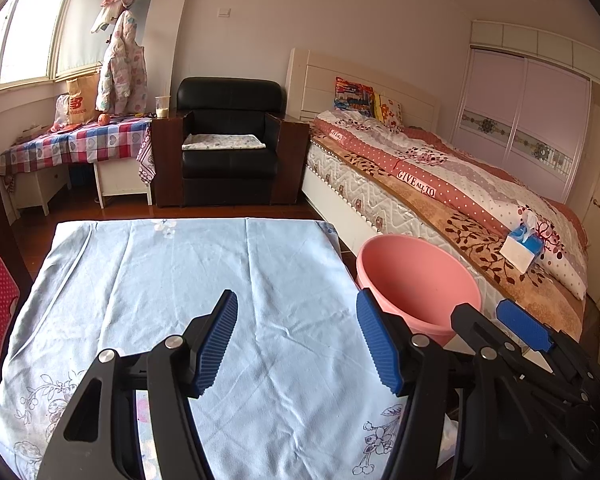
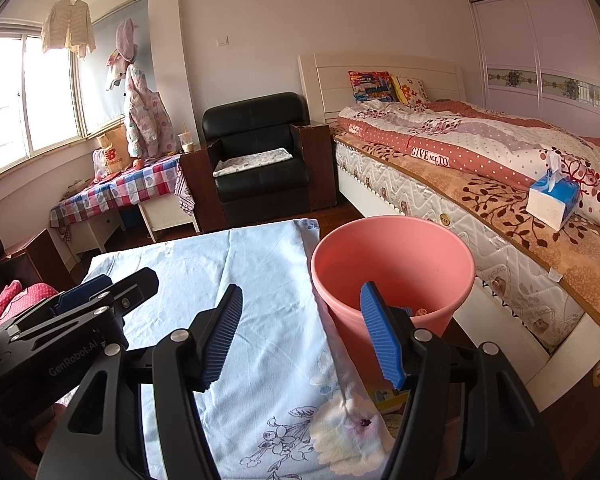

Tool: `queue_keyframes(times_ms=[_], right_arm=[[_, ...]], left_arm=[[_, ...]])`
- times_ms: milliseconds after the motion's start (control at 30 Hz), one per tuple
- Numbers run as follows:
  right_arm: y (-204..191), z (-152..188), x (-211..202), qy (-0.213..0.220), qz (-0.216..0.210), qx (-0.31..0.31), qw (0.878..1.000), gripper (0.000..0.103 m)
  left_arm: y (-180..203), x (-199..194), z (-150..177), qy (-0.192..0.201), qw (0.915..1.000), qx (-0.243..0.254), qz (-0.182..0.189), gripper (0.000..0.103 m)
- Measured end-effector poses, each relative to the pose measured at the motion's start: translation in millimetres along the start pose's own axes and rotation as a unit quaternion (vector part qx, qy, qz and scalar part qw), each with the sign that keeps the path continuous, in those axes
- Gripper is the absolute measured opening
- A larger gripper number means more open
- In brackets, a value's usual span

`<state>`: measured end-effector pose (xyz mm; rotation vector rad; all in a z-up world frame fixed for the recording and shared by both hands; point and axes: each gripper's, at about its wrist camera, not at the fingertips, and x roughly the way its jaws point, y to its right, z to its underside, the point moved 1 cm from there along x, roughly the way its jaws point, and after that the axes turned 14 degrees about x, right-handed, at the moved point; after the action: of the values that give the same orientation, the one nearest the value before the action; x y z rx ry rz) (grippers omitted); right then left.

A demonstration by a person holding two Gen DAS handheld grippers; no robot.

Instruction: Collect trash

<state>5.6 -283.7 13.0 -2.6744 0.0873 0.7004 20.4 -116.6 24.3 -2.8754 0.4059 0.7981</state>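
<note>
Left wrist view looks down over a table draped in a pale blue floral cloth [image 1: 204, 280], with the left gripper [image 1: 296, 340] held above it, blue ribbed pads spread apart and nothing between them. Just off the table's right edge stands a pink bucket [image 1: 416, 276], wedged between the table and the bed [image 1: 440, 184]. The right gripper [image 1: 512, 332] shows at the lower right of this view, beside the bucket. From the right wrist view, the right gripper [image 2: 300, 332] also stands with its jaws apart and empty, one pad over the cloth [image 2: 228, 272] and the other in front of the bucket [image 2: 392, 264]; a few small scraps lie at the bucket's bottom, too small to identify. A tissue box [image 2: 552, 200] rests on the bed's blanket, well apart from both tools.
</note>
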Motion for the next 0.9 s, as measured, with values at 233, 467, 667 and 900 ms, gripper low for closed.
queue_keyframes(times_ms=[233,467,667,900], right_arm=[[-0.1,0.0,0.3,0.0,0.0,0.0,1.0,0.062],[0.3,1.8,1.6,-0.001,0.001,0.0,1.0,0.062],[-0.1,1.8,1.4,-0.001,0.001,0.0,1.0,0.062],[-1.2,1.3,1.7,-0.002,0.001,0.0,1.0,0.062]], left_arm=[[0.9,0.6,0.8,-0.001,1.0,0.0,0.0,0.061],[2.1,1.3,1.5,-0.002,1.0,0.001,0.0,0.061],[2.5,1.3,1.9,-0.001,1.0,0.001,0.0,0.061],[2.4,1.4,0.9,-0.002,1.0,0.001,0.0,0.061]])
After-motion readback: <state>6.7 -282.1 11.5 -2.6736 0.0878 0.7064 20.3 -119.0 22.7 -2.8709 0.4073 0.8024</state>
